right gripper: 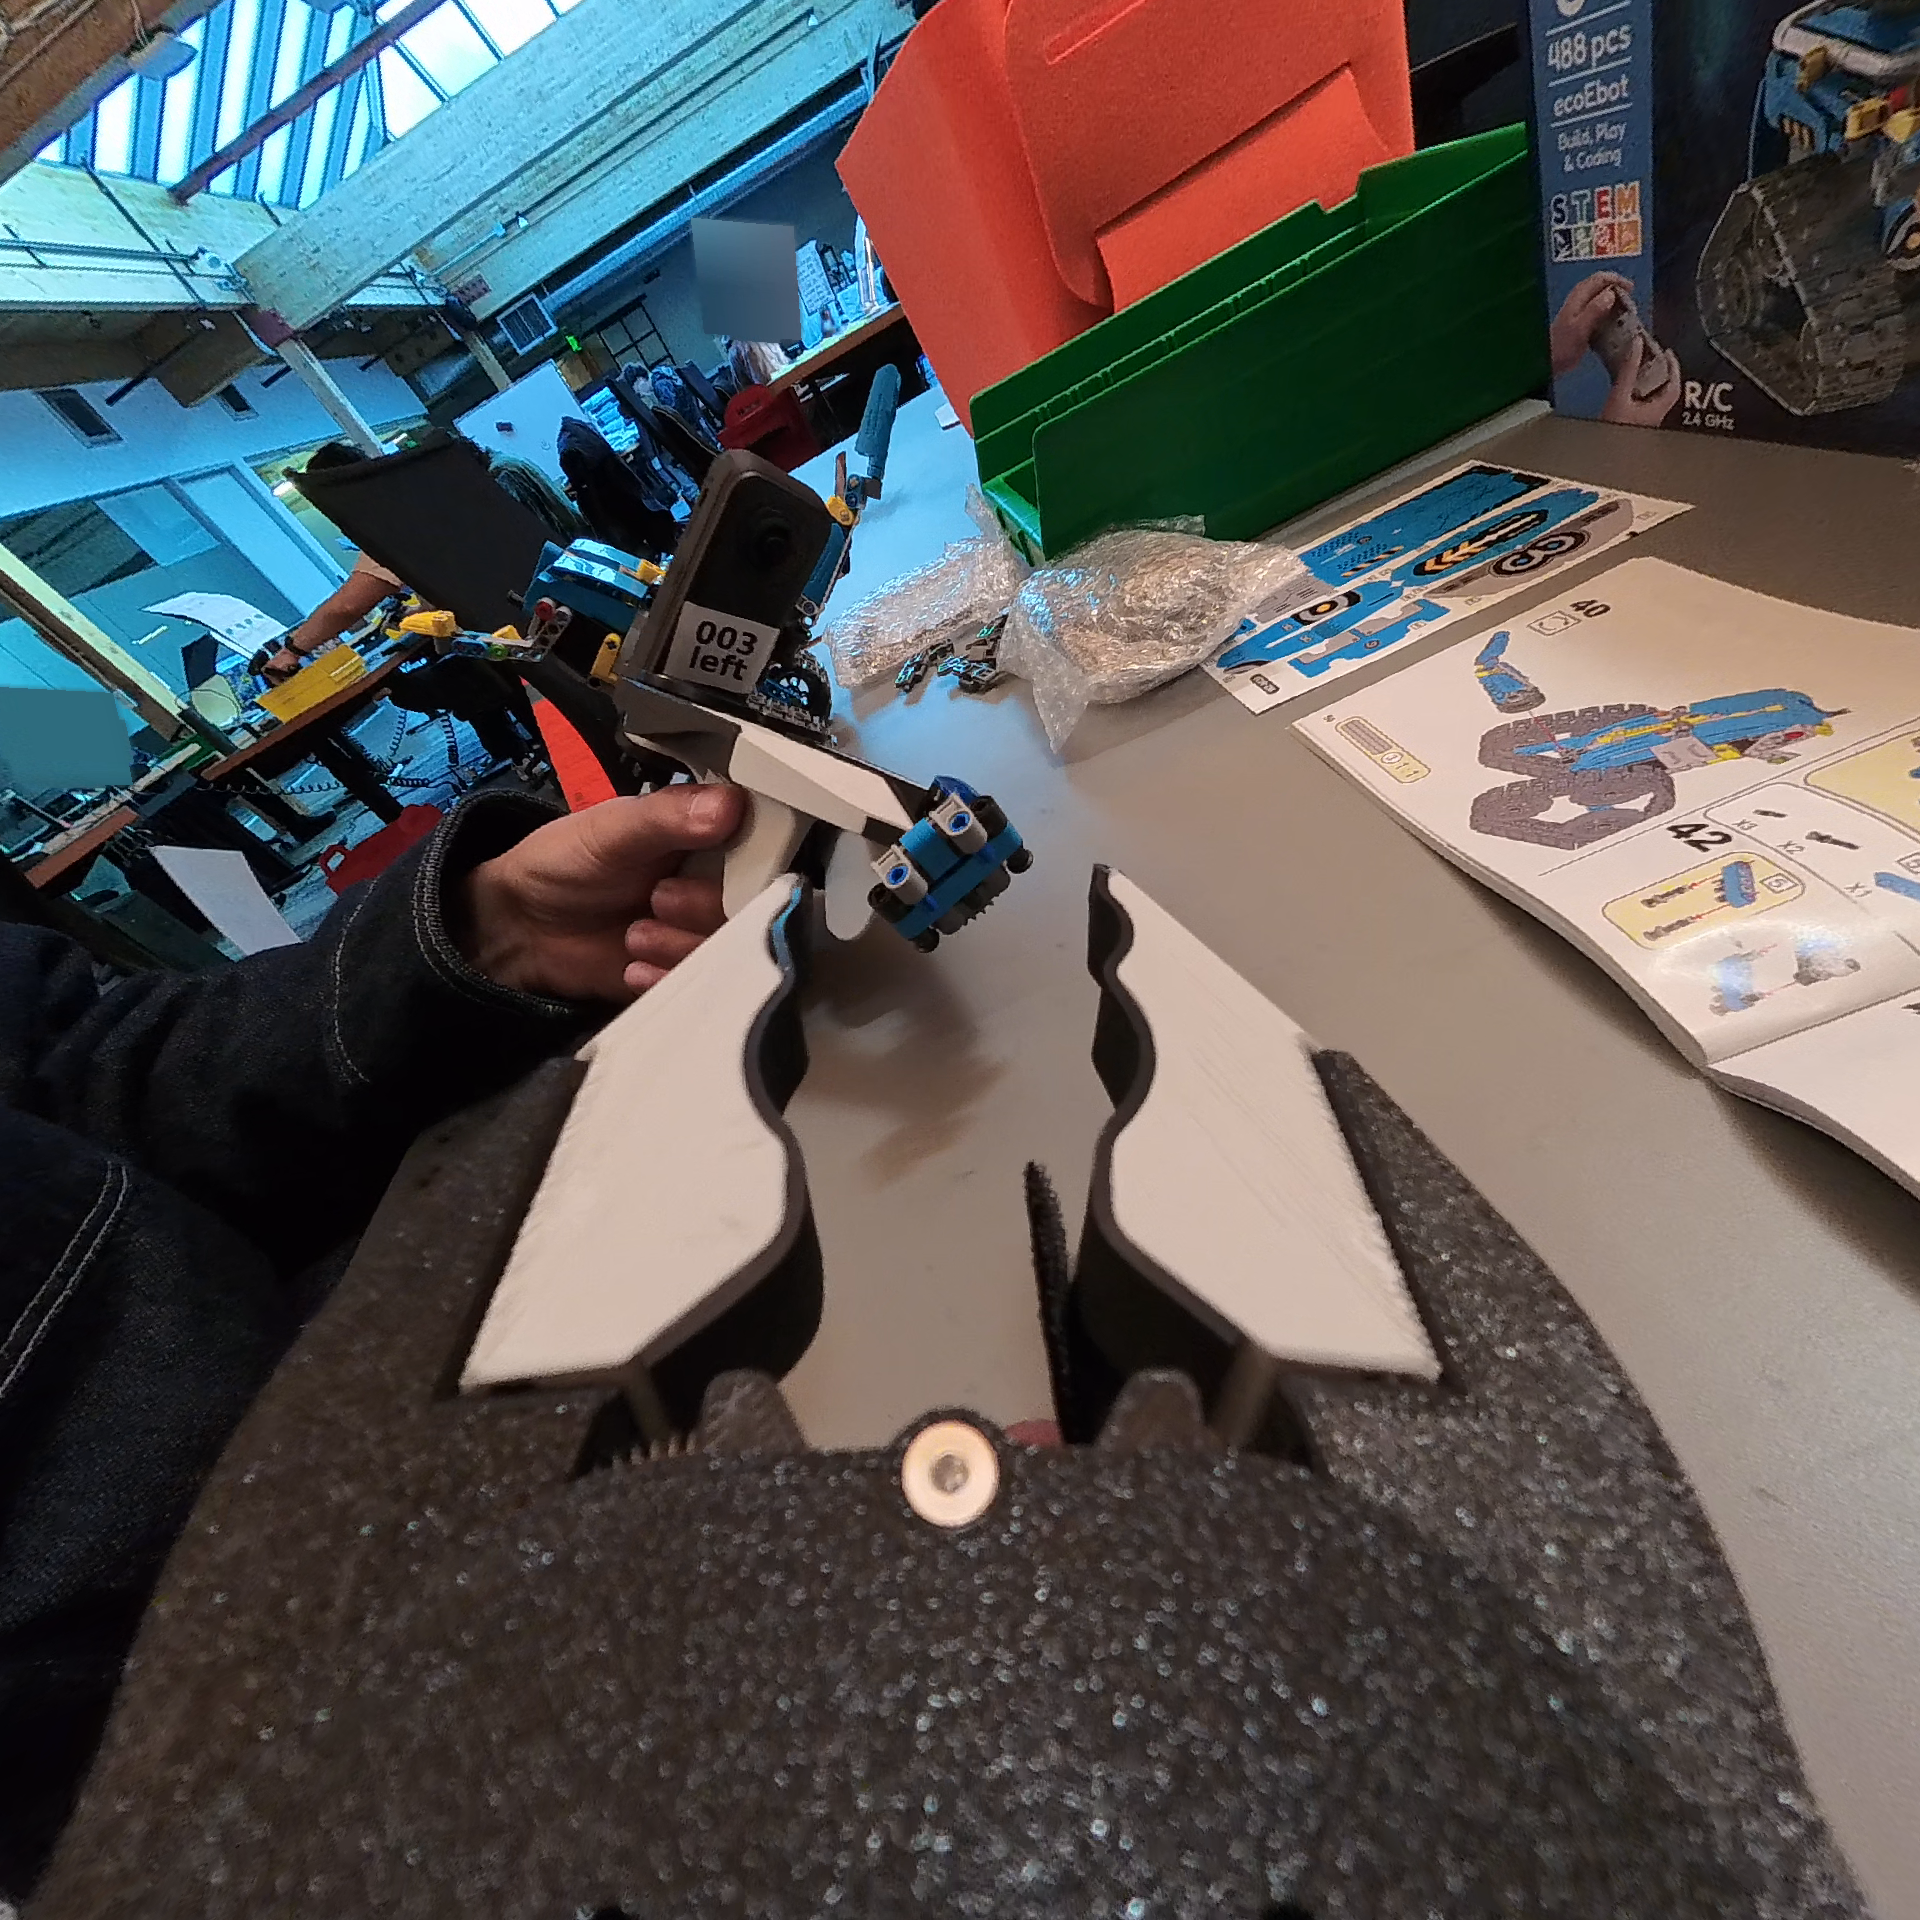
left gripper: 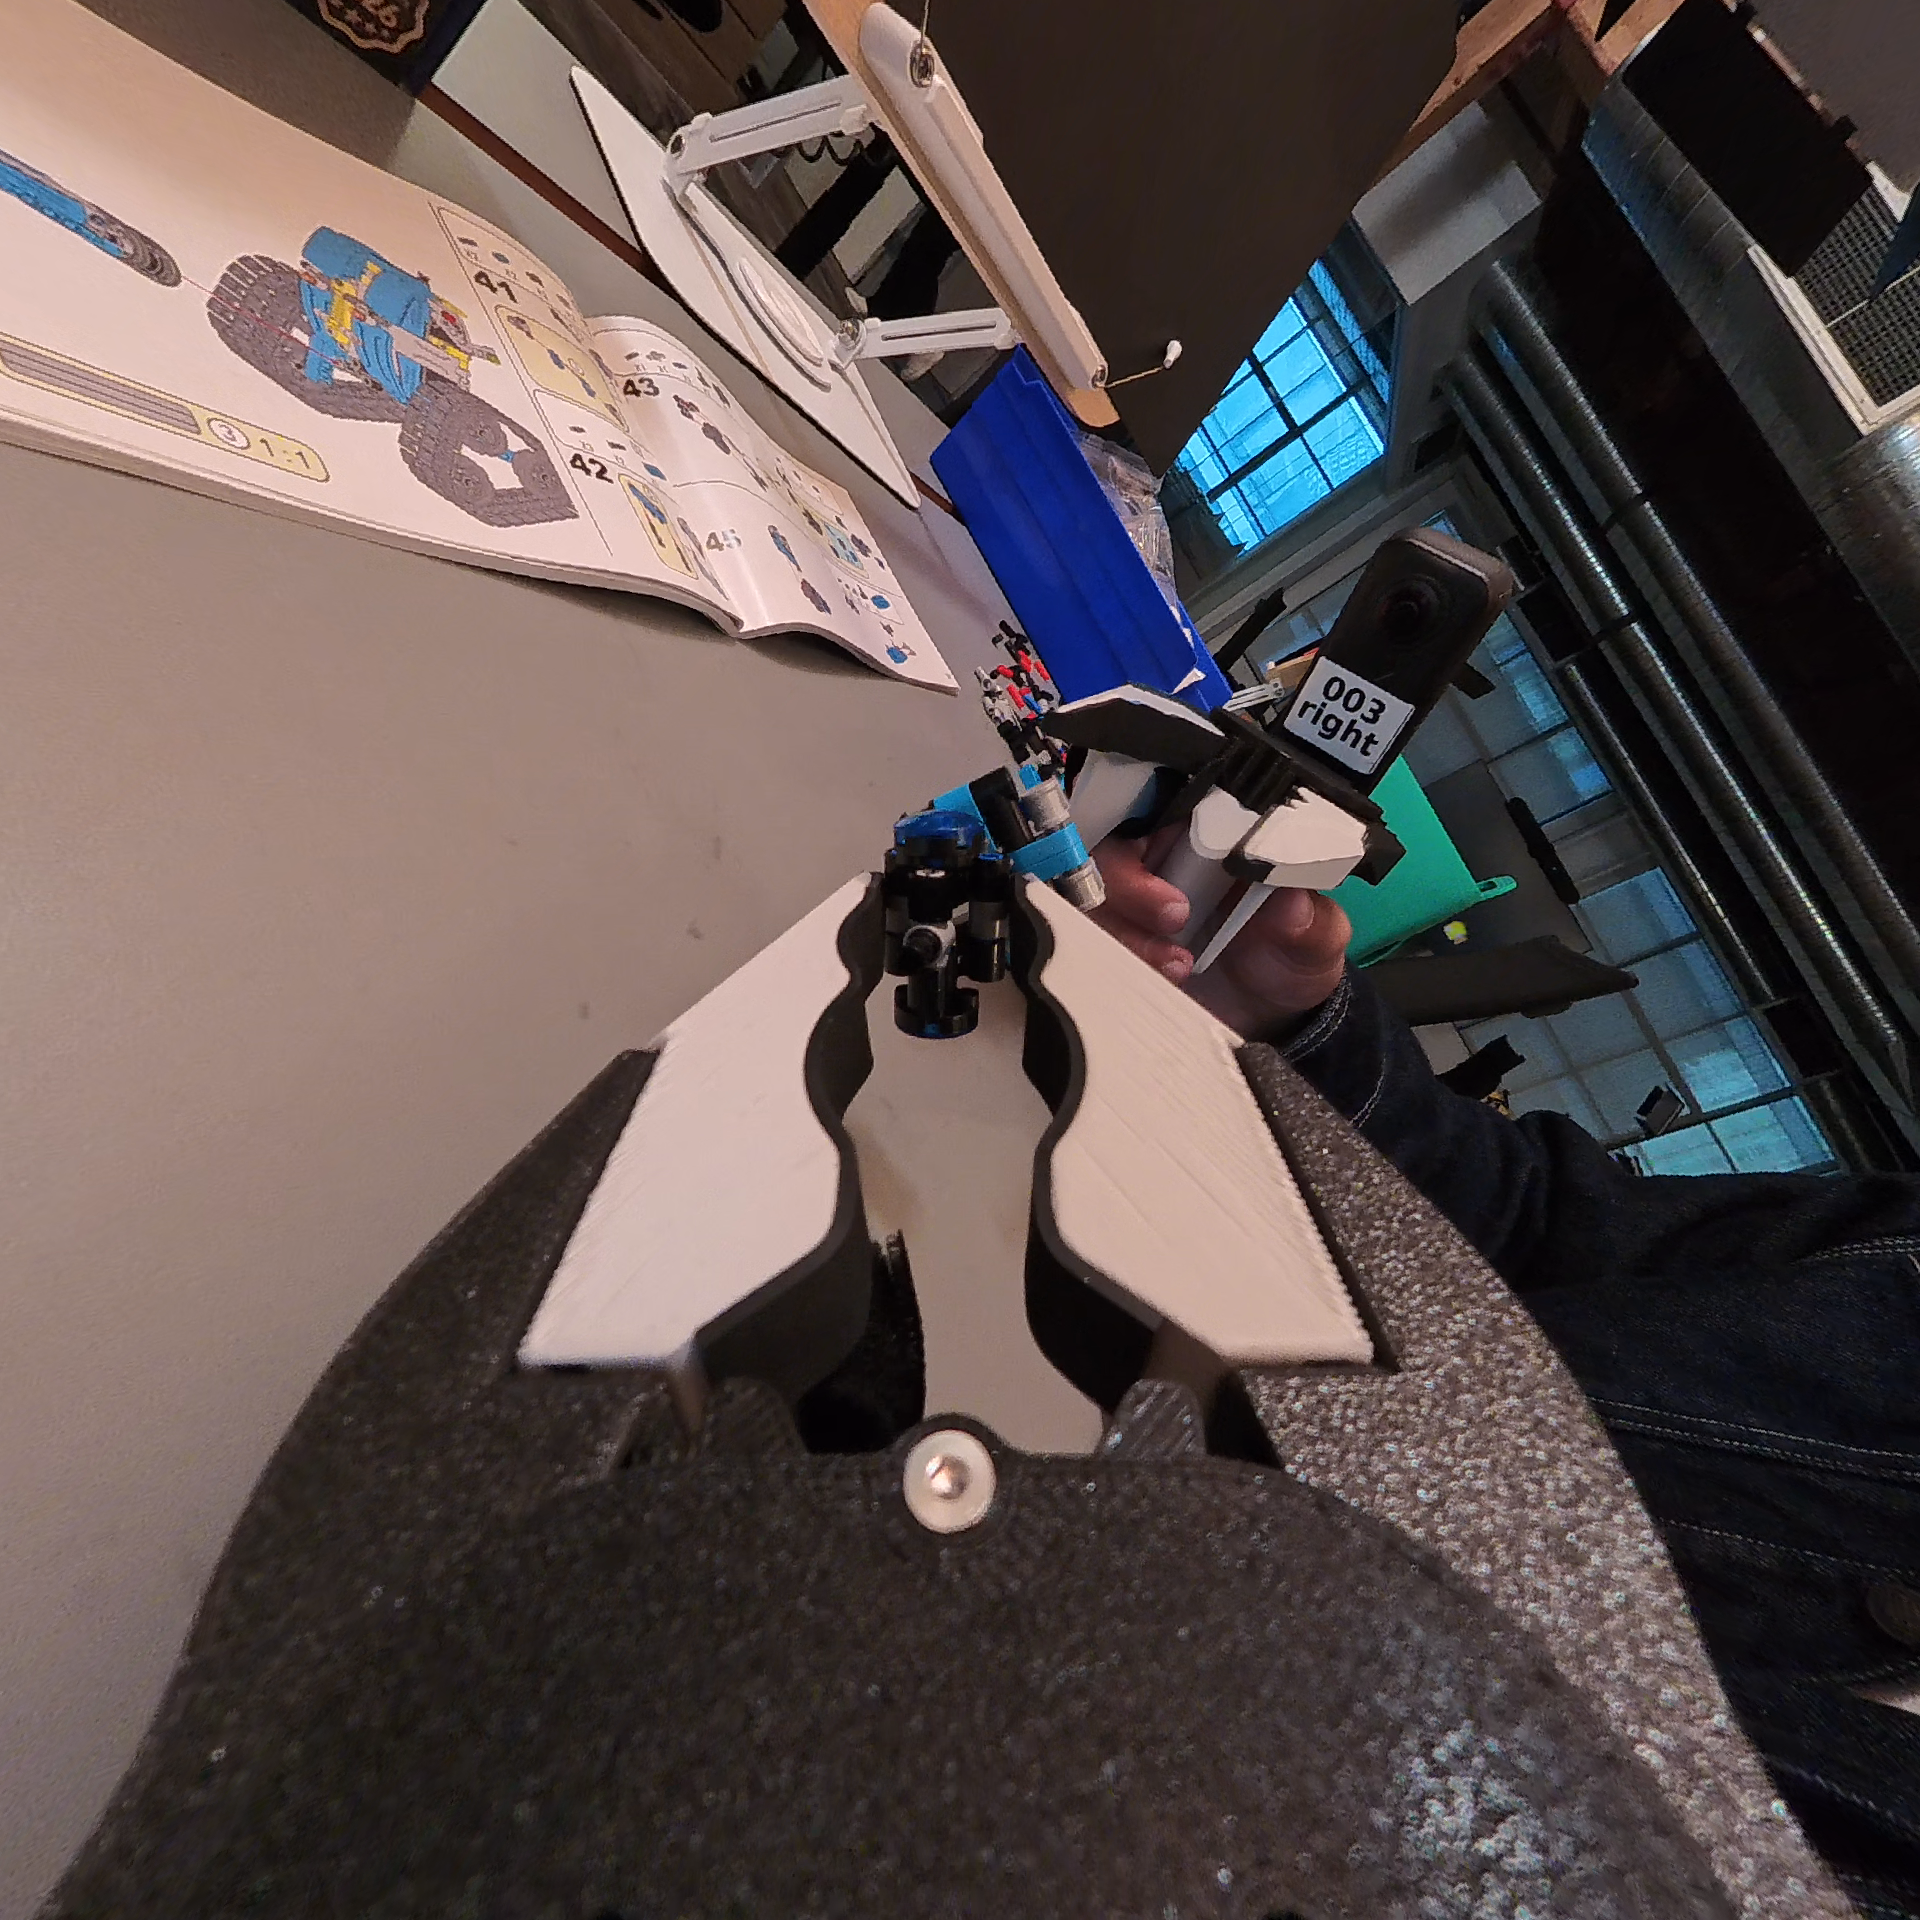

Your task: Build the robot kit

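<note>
Right now your left gripper (left gripper: 940,904) pinches a small brick assembly (right gripper: 948,860) between its fingertips, raised above the grey table (left gripper: 312,935): blue beams over black connectors, with grey pins whose round ends face outward. Your right gripper (right gripper: 945,904) stands spread wide with nothing between its fingers, just beside the assembly. An open instruction booklet (right gripper: 1662,790) lies nearby on the table.

Grey table (right gripper: 1299,935), skylit timber roof (right gripper: 312,135), large gridded windows (left gripper: 1288,405), distant workbenches (right gripper: 312,717)
</note>
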`<state>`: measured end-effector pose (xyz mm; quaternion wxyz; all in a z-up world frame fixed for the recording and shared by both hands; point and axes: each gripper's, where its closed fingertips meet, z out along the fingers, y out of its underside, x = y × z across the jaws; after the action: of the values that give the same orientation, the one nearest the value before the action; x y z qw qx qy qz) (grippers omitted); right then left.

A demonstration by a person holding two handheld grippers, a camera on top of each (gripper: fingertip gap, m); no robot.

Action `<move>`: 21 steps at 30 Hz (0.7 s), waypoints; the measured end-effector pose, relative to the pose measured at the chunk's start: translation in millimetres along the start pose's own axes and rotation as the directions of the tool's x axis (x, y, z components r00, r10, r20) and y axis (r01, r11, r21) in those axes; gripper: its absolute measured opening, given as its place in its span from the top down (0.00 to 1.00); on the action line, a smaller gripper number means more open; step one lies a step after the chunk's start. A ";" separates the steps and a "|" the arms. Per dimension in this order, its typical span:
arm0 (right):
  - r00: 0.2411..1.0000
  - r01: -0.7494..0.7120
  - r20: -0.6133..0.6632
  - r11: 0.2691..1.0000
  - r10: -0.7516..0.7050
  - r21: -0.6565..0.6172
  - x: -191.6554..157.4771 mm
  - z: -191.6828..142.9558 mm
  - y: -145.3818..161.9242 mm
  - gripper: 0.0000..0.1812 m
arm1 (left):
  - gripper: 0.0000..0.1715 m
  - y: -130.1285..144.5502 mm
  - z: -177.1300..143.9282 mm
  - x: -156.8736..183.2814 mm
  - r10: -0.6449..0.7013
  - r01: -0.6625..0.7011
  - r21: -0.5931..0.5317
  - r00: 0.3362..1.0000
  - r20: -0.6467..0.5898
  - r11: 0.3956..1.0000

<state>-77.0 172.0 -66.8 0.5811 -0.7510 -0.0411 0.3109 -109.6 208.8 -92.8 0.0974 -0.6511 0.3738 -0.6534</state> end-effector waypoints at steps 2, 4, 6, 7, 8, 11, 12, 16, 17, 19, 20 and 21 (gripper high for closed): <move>1.000 -0.001 -0.001 1.000 0.001 -0.003 0.4 0.0 0.6 0.71 | 0.86 0.3 0.2 0.0 0.001 -0.001 -0.002 1.000 0.000 1.000; 1.000 0.000 -0.001 1.000 0.000 -0.006 0.4 0.0 1.0 0.71 | 0.86 0.1 0.2 -0.1 -0.001 0.001 -0.001 1.000 0.000 1.000; 1.000 0.004 -0.004 1.000 -0.004 -0.007 0.6 0.0 1.1 0.71 | 0.87 0.2 0.2 -0.1 -0.002 0.002 -0.001 1.000 -0.001 1.000; 1.000 0.005 -0.005 1.000 -0.005 -0.008 0.6 0.0 1.1 0.71 | 0.86 0.3 0.3 -0.2 -0.002 0.002 -0.001 1.000 0.000 1.000; 1.000 0.006 -0.005 1.000 -0.006 -0.008 0.5 0.0 1.2 0.71 | 0.86 0.3 0.2 -0.2 -0.001 0.001 -0.001 1.000 0.000 1.000; 1.000 0.007 -0.006 1.000 -0.007 -0.010 0.5 -0.1 1.5 0.71 | 0.86 0.2 0.4 -0.3 -0.002 0.002 -0.001 1.000 0.000 1.000; 1.000 0.007 -0.006 1.000 -0.007 -0.010 0.6 -0.1 1.6 0.71 | 0.86 0.3 0.4 -0.3 -0.002 0.002 -0.001 1.000 0.000 1.000; 1.000 0.007 -0.007 1.000 -0.007 -0.015 0.6 0.2 2.6 0.71 | 0.86 0.6 0.5 -0.1 0.000 0.000 -0.002 1.000 0.000 1.000; 1.000 0.008 -0.006 1.000 -0.008 -0.017 0.5 0.4 3.0 0.71 | 0.86 0.6 0.5 0.0 -0.001 0.001 -0.002 1.000 0.000 1.000; 1.000 0.009 -0.005 1.000 -0.010 -0.022 0.2 0.8 4.0 0.71 | 0.86 0.4 0.5 -0.1 -0.001 0.001 -0.001 1.000 0.000 1.000; 1.000 0.011 -0.005 1.000 -0.011 -0.023 0.0 1.0 4.2 0.71 | 0.86 0.5 0.4 0.0 -0.001 0.001 -0.001 1.000 -0.001 1.000; 1.000 0.013 -0.005 1.000 -0.013 -0.024 -0.2 1.1 4.5 0.71 | 0.86 0.6 0.6 0.1 -0.001 0.001 -0.002 1.000 -0.002 1.000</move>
<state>-79.1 171.5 -70.9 0.5741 -0.7585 -0.0483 0.3046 -109.2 208.1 -93.1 0.0962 -0.6508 0.3743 -0.6535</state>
